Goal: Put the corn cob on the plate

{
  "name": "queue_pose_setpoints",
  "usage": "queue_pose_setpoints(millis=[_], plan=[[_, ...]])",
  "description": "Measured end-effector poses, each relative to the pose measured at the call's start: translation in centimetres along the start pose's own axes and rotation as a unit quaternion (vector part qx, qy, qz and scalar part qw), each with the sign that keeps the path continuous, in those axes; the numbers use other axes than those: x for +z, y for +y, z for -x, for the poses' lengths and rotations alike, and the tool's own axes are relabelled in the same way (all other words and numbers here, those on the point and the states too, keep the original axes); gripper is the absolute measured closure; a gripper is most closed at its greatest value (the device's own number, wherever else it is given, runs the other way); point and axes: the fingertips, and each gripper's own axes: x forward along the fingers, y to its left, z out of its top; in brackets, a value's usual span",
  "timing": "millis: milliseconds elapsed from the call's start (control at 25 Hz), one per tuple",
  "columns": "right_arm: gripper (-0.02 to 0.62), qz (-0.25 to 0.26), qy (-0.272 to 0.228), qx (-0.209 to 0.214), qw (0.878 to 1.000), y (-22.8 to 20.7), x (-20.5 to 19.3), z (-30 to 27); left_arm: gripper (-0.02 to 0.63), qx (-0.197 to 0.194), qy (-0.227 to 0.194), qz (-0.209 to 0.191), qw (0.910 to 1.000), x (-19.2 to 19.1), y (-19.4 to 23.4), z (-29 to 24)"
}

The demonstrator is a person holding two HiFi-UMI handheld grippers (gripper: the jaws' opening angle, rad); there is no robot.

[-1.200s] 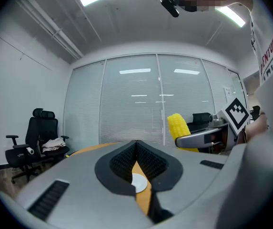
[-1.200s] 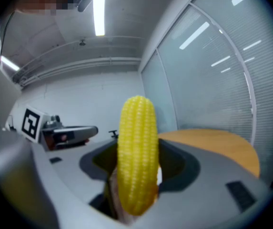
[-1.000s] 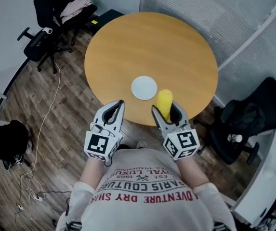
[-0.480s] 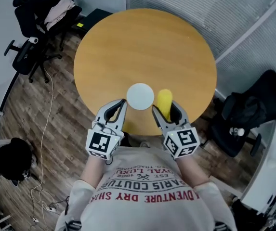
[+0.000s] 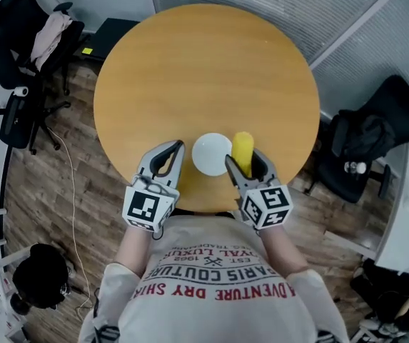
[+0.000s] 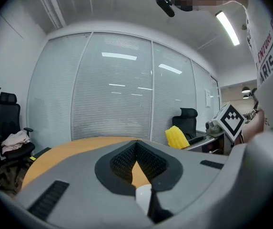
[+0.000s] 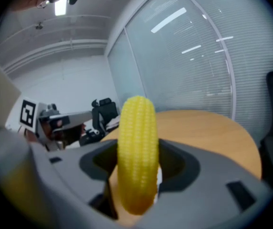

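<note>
1. The head view shows the round table (image 5: 204, 70), with the white plate (image 5: 210, 154) near its front edge, between the two grippers.
2. The right gripper (image 5: 245, 161) pinches the corn cob (image 5: 242, 148), held just right of the plate (whether it overlaps the rim cannot be told).
3. Only the right gripper view shows the grip itself: both jaws press the cob's lower half, and its tip stands up.
4. The left gripper (image 5: 176, 148) holds nothing. Its own view shows the jaws pressed together, with the cob off to the right.
</note>
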Motion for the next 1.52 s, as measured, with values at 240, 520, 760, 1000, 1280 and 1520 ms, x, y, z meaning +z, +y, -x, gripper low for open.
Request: queue_pose_setpoints(millis=[240,520,760,1000,1280,1520], plan=[[0.33,-0.033,0.06,-0.039,0.997,-1.4,-4.7,-3.0,0.572,-0.054,0.025,0.028,0.9978,-2.7,0.4,-1.8],[0.33,-0.047,0.15,-0.05,0.986,-2.2,-10.8,-7.0,0.572,-0.068,0.053,0.044,0.9953,-6.1,2.4,-2.7],[0.33,-0.032,0.205,-0.049,0.977,-2.5,-14.3,-9.3,0.572,-0.07,0.07,0.051,0.9937,-8.1,3.4,-3.2],[0.33,-0.016,0.246,-0.047,0.968,-3.0,-16.5,-10.4,0.572,-0.064,0.081,0.06,0.9929,-9.2,3.9,-3.6],[0.33,-0.011,0.266,-0.045,0.963,-2.9,-17.4,-11.7,0.572,-0.056,0.086,0.065,0.9926,-9.9,4.9,-3.6],[0.33,-0.006,0.27,-0.048,0.962,-3.0,-17.8,-11.9,0.572,-0.054,0.092,0.066,0.9921,-10.2,4.9,-3.1]])
